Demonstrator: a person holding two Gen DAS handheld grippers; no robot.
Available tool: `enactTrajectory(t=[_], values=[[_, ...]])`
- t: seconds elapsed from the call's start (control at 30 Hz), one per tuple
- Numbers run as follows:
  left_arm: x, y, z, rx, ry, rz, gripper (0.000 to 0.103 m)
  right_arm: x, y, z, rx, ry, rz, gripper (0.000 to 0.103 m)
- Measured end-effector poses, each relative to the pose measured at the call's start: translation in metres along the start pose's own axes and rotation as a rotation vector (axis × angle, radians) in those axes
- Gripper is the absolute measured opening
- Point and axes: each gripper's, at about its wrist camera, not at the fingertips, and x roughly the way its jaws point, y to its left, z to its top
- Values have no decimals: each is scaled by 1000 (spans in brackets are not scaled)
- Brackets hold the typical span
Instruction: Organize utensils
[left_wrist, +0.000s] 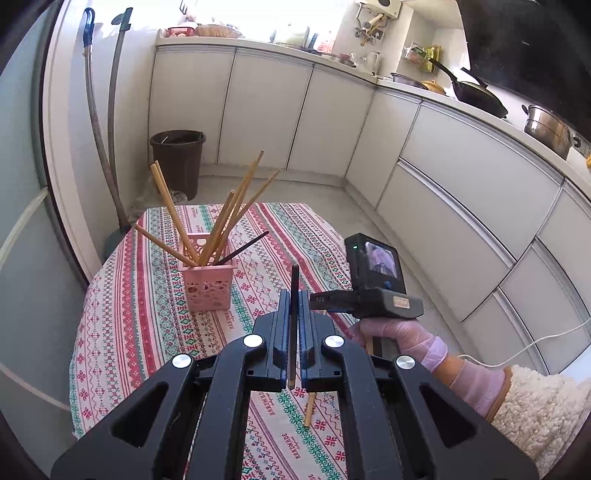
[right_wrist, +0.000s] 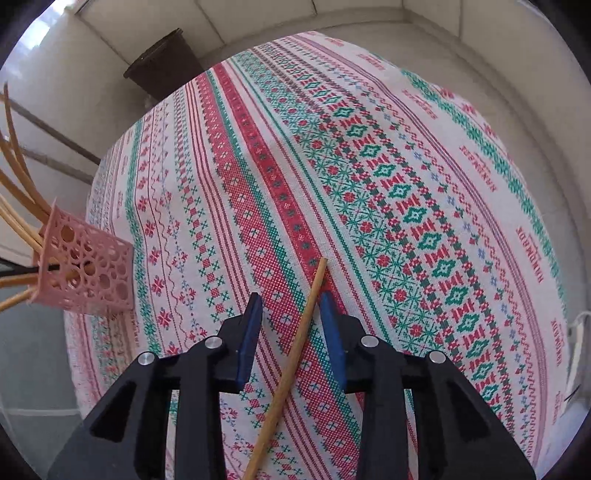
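Left hand-held gripper (left_wrist: 294, 295) sits closest to its camera, jaws together and clamped on a dark chopstick (left_wrist: 294, 325) that stands nearly upright between the pads, its top end poking above the fingertips and its lower end hanging just below them. Ahead and to the left of that hand-held gripper, a pink perforated basket (left_wrist: 208, 282) stands on the desk (left_wrist: 122, 332), which is covered by a red, green and white patterned cloth; the basket holds a fan of wooden chopsticks (left_wrist: 221, 221) leaning outward plus one black chopstick (left_wrist: 243, 249) tilted to the right. To the right of the left hand-held gripper, a gloved hand (left_wrist: 402, 339) with a fleecy sleeve grips the other tool's handle. Right hand-held gripper (right_wrist: 291, 306) points steeply down at the cloth, jaws apart, blue pads on either side of a loose wooden chopstick (right_wrist: 295, 354) lying diagonally on the desk (right_wrist: 406, 184); the stick passes close to the right pad, contact cannot be told, and the left pad is clear of it. Far left of the right hand-held gripper, the pink basket (right_wrist: 88, 273) shows with sticks jutting out. Beyond the desk, a dark bin (left_wrist: 179, 155) stands on the floor by white cabinets (left_wrist: 258, 107).
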Motion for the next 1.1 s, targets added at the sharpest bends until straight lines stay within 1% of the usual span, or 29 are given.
enactTrajectory(t=[0.03, 0.07, 0.13, 0.23, 0.3, 0.47, 0.6, 0.7, 0.77, 0.87, 0.93, 1.0, 1.1], values=[[0, 0, 0, 0, -1, 1, 4, 1, 5, -1, -26, -9, -23, 17], [0, 0, 0, 1, -1, 2, 4, 3, 8, -2, -47, -15, -31, 9], [-1, -1, 0, 3, -4, 5, 4, 3, 8, -3, -58, -38, -23, 6], [-5, 1, 1, -5, -16, 7, 4, -4, 1, -7, -34, -60, 24, 5], [-9, 3, 3, -13, -28, 6, 4, -22, 0, -12, -33, -99, 66, 5], [-26, 4, 9, -30, -75, 3, 4, -102, 5, -34, -90, -232, 170, 5], [-38, 7, 15, -54, -108, 9, 4, -160, 9, -50, -137, -320, 227, 5], [-47, 9, 22, -72, -135, 17, 4, -193, 16, -55, -164, -394, 261, 5], [-54, 10, 29, -83, -156, 24, 4, -211, 18, -58, -168, -428, 281, 5], [-67, 13, 45, -98, -194, 39, 4, -239, 18, -54, -160, -463, 313, 5], [-76, 15, 59, -100, -219, 57, 4, -252, 22, -44, -159, -480, 334, 5], [-86, 17, 77, -89, -253, 86, 4, -269, 26, -34, -161, -504, 352, 5], [-97, 21, 104, -84, -295, 110, 4, -296, 33, -20, -173, -547, 369, 5]])
